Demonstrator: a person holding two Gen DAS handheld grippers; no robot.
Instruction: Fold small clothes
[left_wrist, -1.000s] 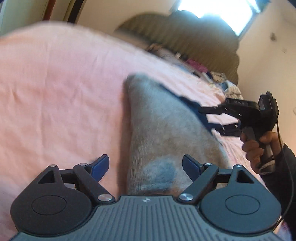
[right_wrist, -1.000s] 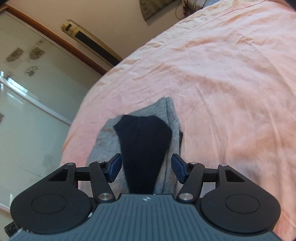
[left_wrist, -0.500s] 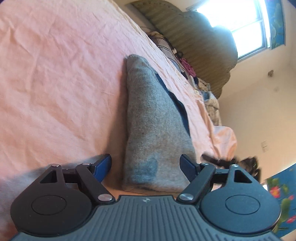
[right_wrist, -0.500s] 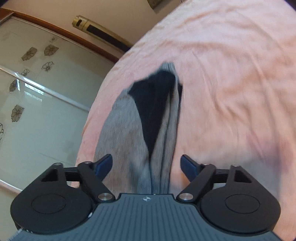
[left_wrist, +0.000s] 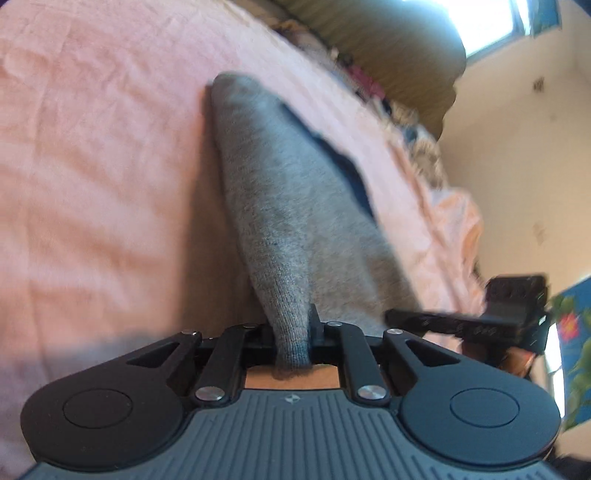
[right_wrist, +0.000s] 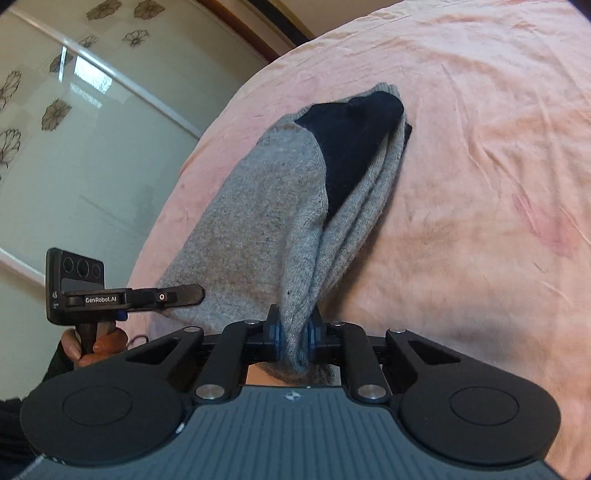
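A grey knit garment with a navy patch lies on the pink bedsheet. My left gripper is closing on its near edge, and a bunched fold of grey fabric is pinched between the pads. In the right wrist view the same garment shows its navy patch at the far end. My right gripper is closing too, its blue pads pressing a gathered fold of the near edge. Each gripper shows in the other's view, the right gripper and the left gripper, both at the garment's near edge.
The pink sheet spreads wide around the garment. Loose clothes pile along the bed's far side below a dark headboard. A glass sliding door with flower prints stands beyond the bed's edge. A hand grips the left gripper's handle.
Both grippers stood open around the garment's near edge and have now closed on it. The right gripper has come in beside the left one.
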